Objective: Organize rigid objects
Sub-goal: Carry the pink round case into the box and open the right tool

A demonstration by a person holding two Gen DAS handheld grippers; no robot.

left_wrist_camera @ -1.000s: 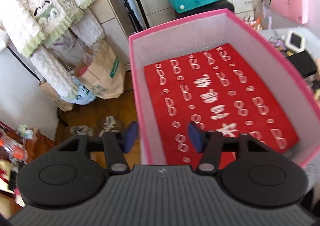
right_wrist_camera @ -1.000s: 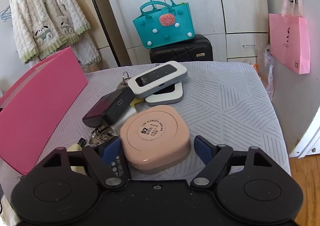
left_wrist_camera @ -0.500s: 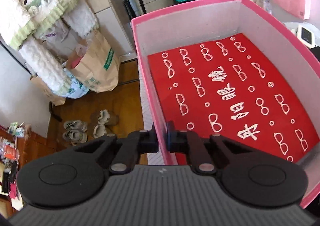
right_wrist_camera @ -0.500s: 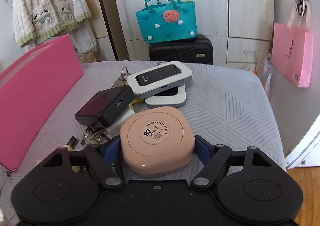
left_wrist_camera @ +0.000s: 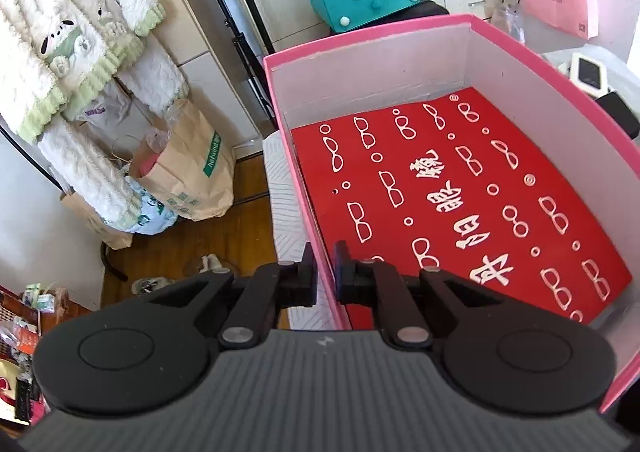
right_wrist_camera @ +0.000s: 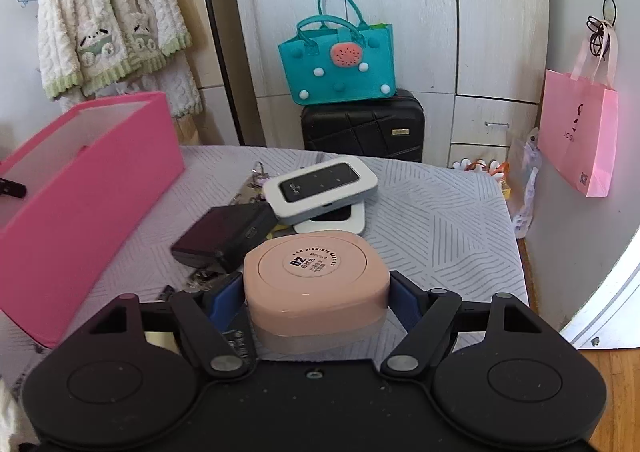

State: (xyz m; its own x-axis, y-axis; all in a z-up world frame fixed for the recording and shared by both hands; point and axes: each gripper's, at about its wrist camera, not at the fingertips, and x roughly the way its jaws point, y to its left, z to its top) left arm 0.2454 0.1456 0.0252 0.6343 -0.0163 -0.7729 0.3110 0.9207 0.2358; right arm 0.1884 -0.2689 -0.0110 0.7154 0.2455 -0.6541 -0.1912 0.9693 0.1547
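An open pink box (left_wrist_camera: 372,35) with a red printed sheet (left_wrist_camera: 460,191) on its floor fills the left wrist view. My left gripper (left_wrist_camera: 325,272) is shut on the box's near left wall, one finger inside and one outside. In the right wrist view my right gripper (right_wrist_camera: 316,302) is shut on a rounded pink case (right_wrist_camera: 316,272), held a little above the grey patterned table (right_wrist_camera: 440,219). Its blue pads (right_wrist_camera: 228,300) press the case's two sides. The pink box (right_wrist_camera: 80,187) stands to the left on the table.
Beyond the case lie a white device with a black screen (right_wrist_camera: 320,187), a second white device (right_wrist_camera: 340,221) under it, a dark box (right_wrist_camera: 224,236) and keys (right_wrist_camera: 256,179). Behind the table are a teal bag (right_wrist_camera: 340,63) and a black suitcase (right_wrist_camera: 360,123). A paper bag (left_wrist_camera: 188,171) stands on the floor.
My left gripper's jaws closed onto the pink box's wall. My right gripper rose with the pink case between its pads, and the case now sits above the table.
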